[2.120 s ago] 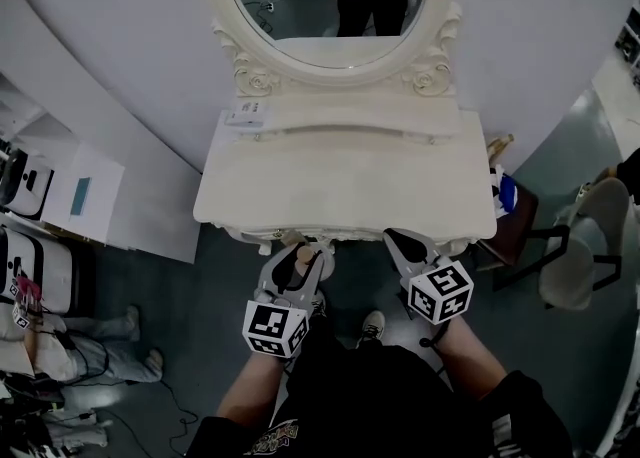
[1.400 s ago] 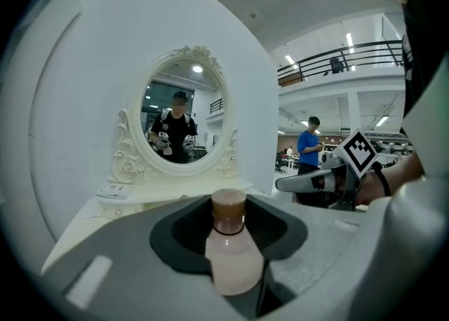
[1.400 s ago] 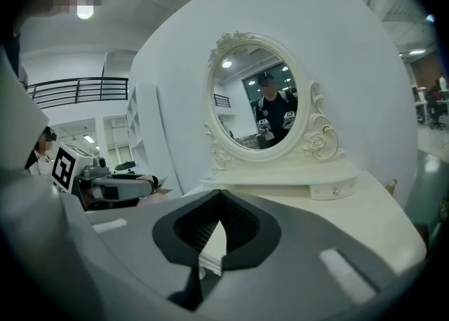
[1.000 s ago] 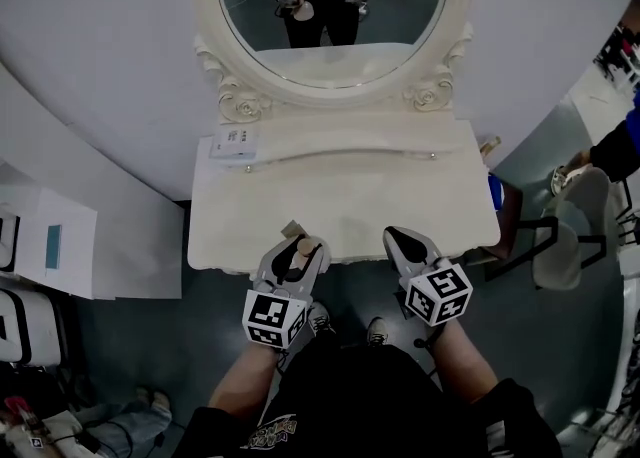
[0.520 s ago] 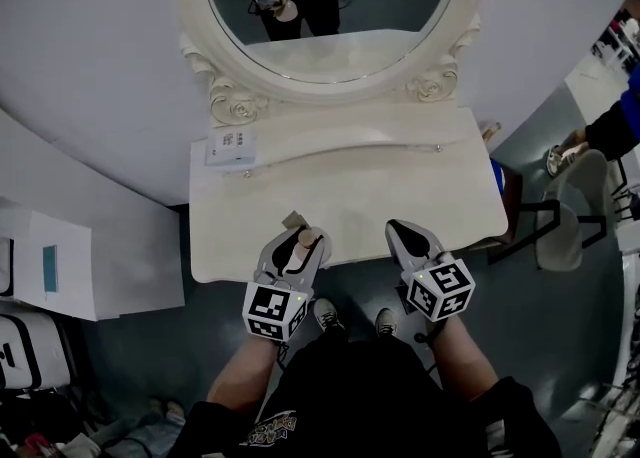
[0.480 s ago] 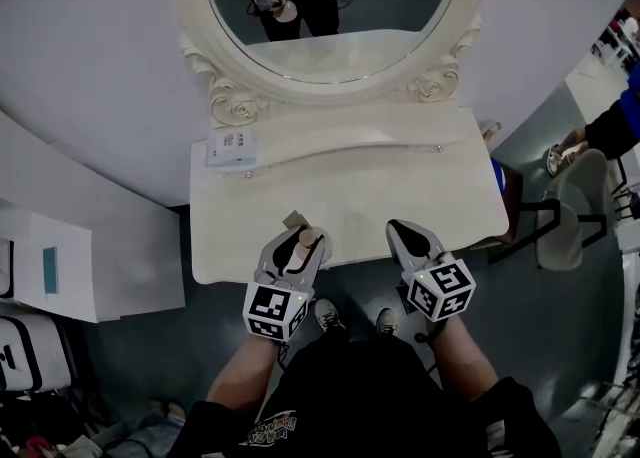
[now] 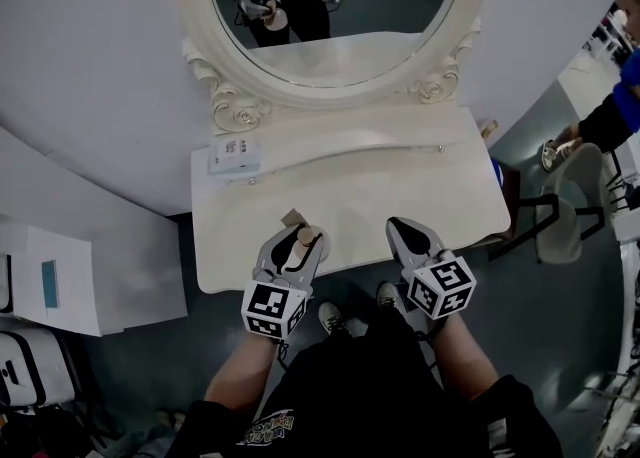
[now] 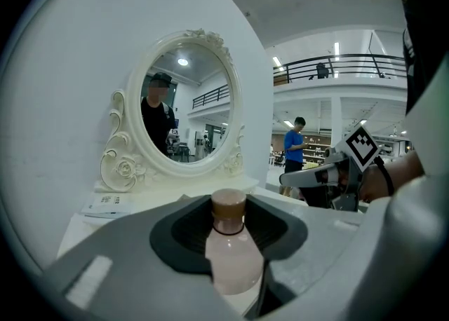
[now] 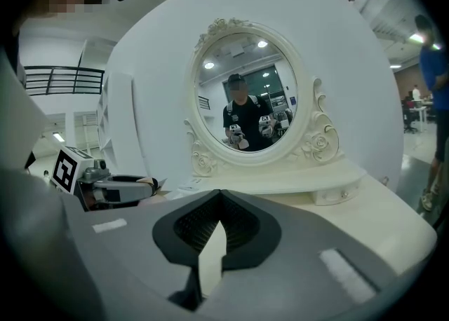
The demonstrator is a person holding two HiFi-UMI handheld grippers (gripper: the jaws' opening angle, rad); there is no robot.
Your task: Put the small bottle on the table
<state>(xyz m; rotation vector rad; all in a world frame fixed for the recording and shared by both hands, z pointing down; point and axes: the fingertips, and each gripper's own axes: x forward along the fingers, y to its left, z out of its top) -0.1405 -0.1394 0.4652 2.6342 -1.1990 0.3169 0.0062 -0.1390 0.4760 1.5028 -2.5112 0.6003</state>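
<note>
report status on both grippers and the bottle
Left gripper shut on small pale-pink bottle, brown cap, upright at front edge of cream dressing table. Right gripper shut, empty. White leaflet back-left, no obstacle.

**A:** Entry one, the tongs?

**B:** Left tongs and right tongs, a matched pair. Pale grey moulded shells, with black ribbed pads set inside. There is a small white strip on the shell face.

**A:** Markings?

**B:** One white cube per unit, left cube and right cube. Black square markers sit on each visible face.

**A:** Clothing?

**B:** Black top with pale lettering low on the left front. Light-coloured shoes, one pair.
</note>
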